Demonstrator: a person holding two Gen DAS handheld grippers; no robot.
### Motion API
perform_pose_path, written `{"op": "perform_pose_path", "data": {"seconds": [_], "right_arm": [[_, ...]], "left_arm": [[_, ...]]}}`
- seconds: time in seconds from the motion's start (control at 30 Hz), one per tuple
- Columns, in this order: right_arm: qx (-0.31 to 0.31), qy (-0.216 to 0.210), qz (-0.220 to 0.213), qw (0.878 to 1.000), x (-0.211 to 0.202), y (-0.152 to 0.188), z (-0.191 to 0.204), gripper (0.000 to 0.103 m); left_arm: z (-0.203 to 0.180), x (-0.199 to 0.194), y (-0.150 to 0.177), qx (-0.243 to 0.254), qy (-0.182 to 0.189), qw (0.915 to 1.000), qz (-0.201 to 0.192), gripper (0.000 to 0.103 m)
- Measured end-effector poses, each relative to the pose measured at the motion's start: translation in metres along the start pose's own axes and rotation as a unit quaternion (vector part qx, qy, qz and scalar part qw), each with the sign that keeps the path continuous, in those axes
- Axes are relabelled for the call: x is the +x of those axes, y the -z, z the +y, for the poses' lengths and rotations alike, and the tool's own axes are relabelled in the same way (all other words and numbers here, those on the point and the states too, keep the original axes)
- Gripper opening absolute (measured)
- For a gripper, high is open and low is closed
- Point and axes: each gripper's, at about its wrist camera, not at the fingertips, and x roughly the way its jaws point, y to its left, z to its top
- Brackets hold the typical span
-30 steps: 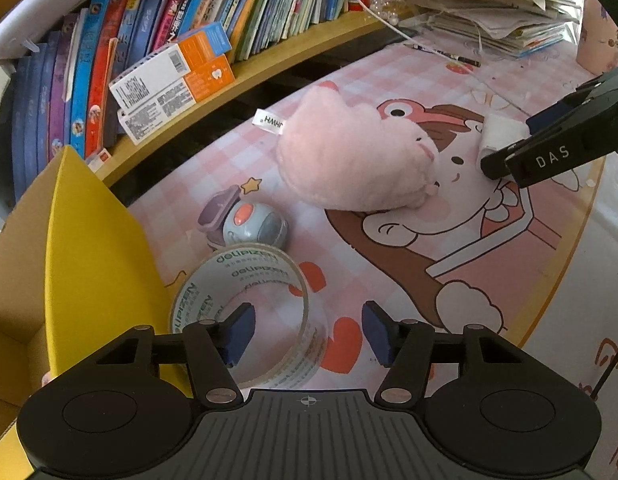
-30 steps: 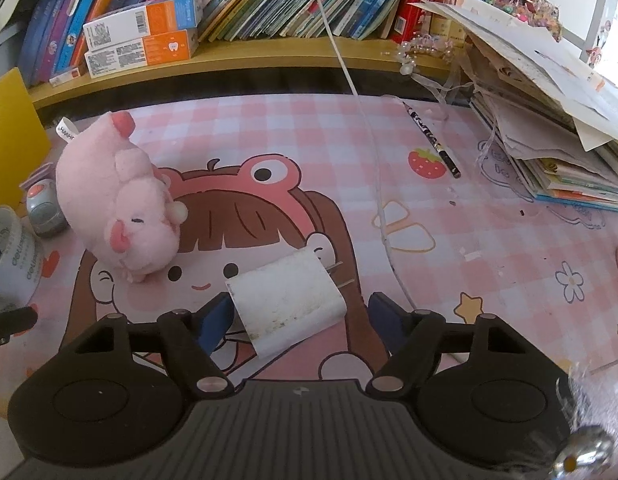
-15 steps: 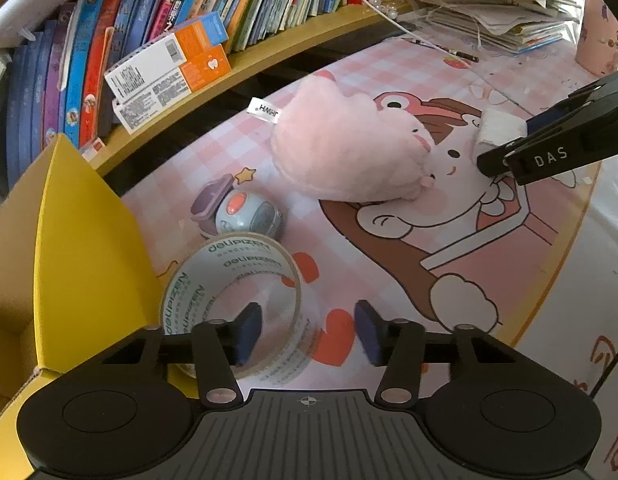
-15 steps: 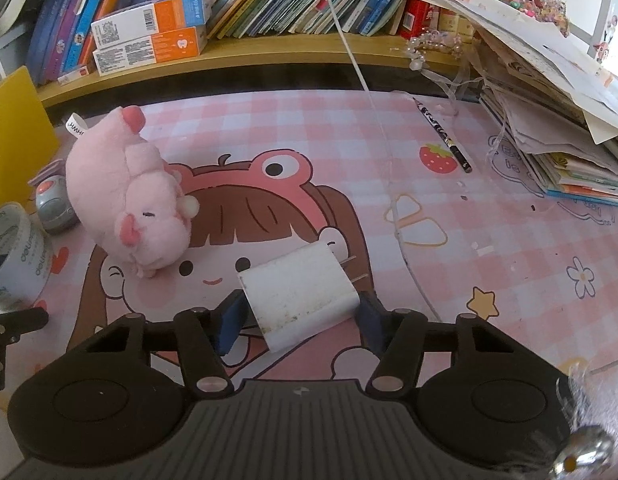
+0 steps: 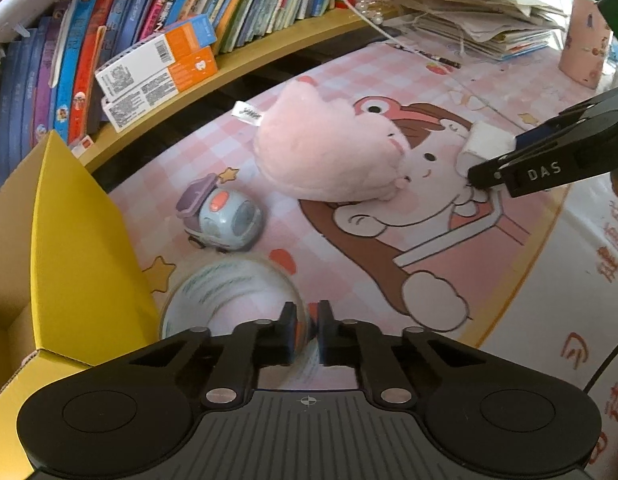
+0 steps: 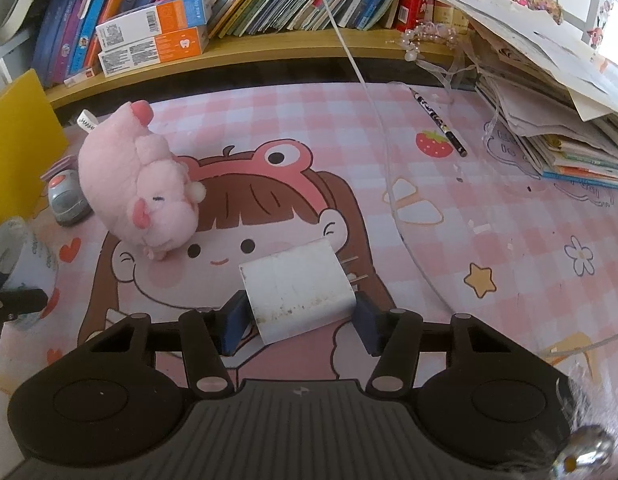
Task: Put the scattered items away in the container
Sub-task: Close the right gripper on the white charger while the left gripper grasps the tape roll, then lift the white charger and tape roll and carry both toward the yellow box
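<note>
beside yellow box (image 5: 69, 240), left fingers (image 5: 287, 330) pinch tape roll (image 5: 229, 292); right fingers (image 6: 233, 318) clasp charger (image 6: 297, 288).

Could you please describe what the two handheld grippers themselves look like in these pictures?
Both are matte black plastic. The left gripper and right gripper each have a ribbed central body, two round discs either side, angular linkage arms with silver pivot screws, and dark blue finger pads. Seen from the left wrist camera, the right gripper's side bears white "DAS" lettering. No sleeves are visible.
</note>
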Motion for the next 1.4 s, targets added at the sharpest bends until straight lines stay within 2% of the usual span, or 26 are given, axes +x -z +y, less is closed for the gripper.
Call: {"op": "perform_pose_path", "data": {"seconds": [0.4, 0.8, 1.4], "right_arm": [[0.003, -0.003, -0.006, 1.000, -0.023, 0.014, 0.003, 0.053], [-0.001, -0.001, -0.020, 1.000, -0.058, 0.032, 0.016, 0.053], [-0.001, 0.025, -0.038, 0.999, -0.114, 0.061, 0.050, 0.053]], "left_arm": [[-0.007, -0.032, -0.003, -0.001, 0.011, 0.9991, -0.042, 0.008], [-0.024, -0.069, 0.003, 0.021, 0.034, 0.9959, -0.081, 0.008], [-0.022, -0.121, 0.033, 0.037, 0.064, 0.9889, -0.129, 0.008]]}}
